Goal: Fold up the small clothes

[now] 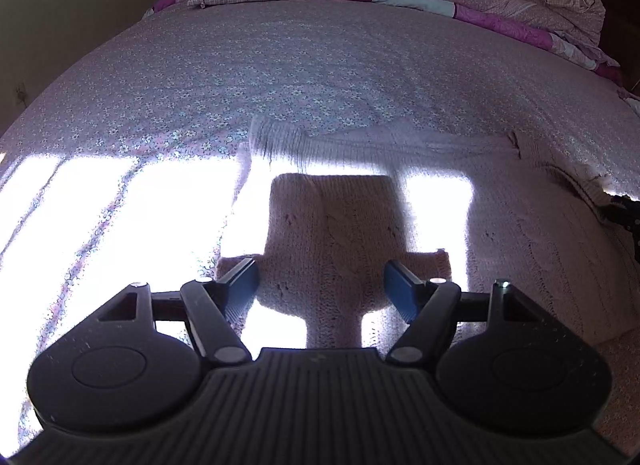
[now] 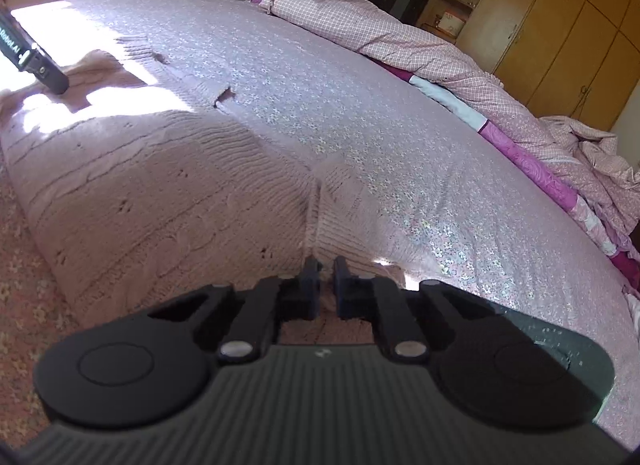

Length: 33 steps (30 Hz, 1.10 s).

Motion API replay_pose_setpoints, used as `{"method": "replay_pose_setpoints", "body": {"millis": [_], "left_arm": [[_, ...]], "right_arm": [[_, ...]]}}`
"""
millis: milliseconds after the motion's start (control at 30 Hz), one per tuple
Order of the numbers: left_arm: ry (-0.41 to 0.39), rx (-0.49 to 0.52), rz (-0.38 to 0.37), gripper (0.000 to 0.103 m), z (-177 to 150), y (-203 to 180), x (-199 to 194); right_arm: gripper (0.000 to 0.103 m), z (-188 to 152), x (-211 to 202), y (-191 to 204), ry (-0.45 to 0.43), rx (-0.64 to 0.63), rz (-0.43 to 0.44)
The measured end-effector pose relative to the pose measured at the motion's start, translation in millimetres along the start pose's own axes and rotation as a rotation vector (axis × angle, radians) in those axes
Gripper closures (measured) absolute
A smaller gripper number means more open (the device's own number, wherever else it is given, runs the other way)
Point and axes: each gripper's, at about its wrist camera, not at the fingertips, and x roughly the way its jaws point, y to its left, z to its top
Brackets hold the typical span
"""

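The pink knit sweater (image 2: 152,185) lies flat at the near edge of the bed, with the flowered sheet (image 1: 280,65) open and bare beyond it toward twelve o'clock. A rumpled checked quilt (image 2: 380,33) bounds the far side, wooden wardrobes (image 2: 560,33) behind it. The left gripper (image 1: 320,289) hovers over the knit with jaws wide, nothing between them. The right gripper (image 2: 326,269) is pinched narrow on a sweater fold. Glaring sun washes out the fabric at nine o'clock.
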Motion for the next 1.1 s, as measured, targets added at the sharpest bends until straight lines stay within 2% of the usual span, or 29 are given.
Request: {"method": "replay_pose_setpoints", "body": {"millis": [133, 267, 367, 433, 467, 500, 533, 567, 600, 633, 733, 833, 933, 1033, 1100], "left_arm": [[0.007, 0.006, 0.005, 0.025, 4, 0, 7], [0.008, 0.017, 0.007, 0.024, 3, -5, 10], [0.008, 0.031, 0.012, 0.024, 2, -7, 12], [0.008, 0.035, 0.009, 0.024, 3, -7, 12], [0.008, 0.038, 0.006, 0.024, 3, -7, 11], [0.008, 0.04, 0.003, 0.024, 2, -7, 11], [0.007, 0.041, 0.001, 0.024, 2, -7, 10], [0.007, 0.039, 0.0, 0.024, 1, -6, 10], [0.007, 0.035, -0.001, 0.024, 1, -5, 10], [0.007, 0.029, -0.002, 0.024, 1, -4, 10], [0.004, 0.016, 0.001, 0.024, 0, -4, 8], [0.0, 0.011, 0.011, 0.024, 0, -6, 8], [0.003, 0.009, 0.019, 0.024, 0, -8, 8], [0.006, 0.018, 0.022, 0.024, -1, -10, 8], [0.008, 0.016, 0.02, 0.023, -2, -9, 10]], "right_arm": [[0.092, 13, 5, -21, -0.002, 0.12, -0.086], [0.092, 22, 32, -50, 0.051, 0.235, -0.166], [0.09, 19, 56, -74, 0.098, 0.37, -0.198], [0.089, 12, 63, -87, 0.091, 0.478, -0.219], [0.082, 7, 62, -93, 0.083, 0.557, -0.227], [0.069, 2, 58, -96, 0.07, 0.614, -0.239], [0.062, -2, 53, -97, 0.054, 0.654, -0.254], [0.051, -6, 45, -97, 0.033, 0.683, -0.266], [0.046, -9, 38, -96, 0.016, 0.692, -0.27], [0.046, -11, 32, -94, 0.008, 0.695, -0.269], [0.046, -19, 8, -88, -0.024, 0.712, -0.219], [0.046, -20, -8, -82, -0.053, 0.705, -0.11], [0.047, -20, -8, -73, -0.017, 0.683, -0.028], [0.047, -27, -7, -60, -0.004, 0.712, 0.073], [0.048, -35, -1, -53, 0.027, 0.732, 0.104]]}}
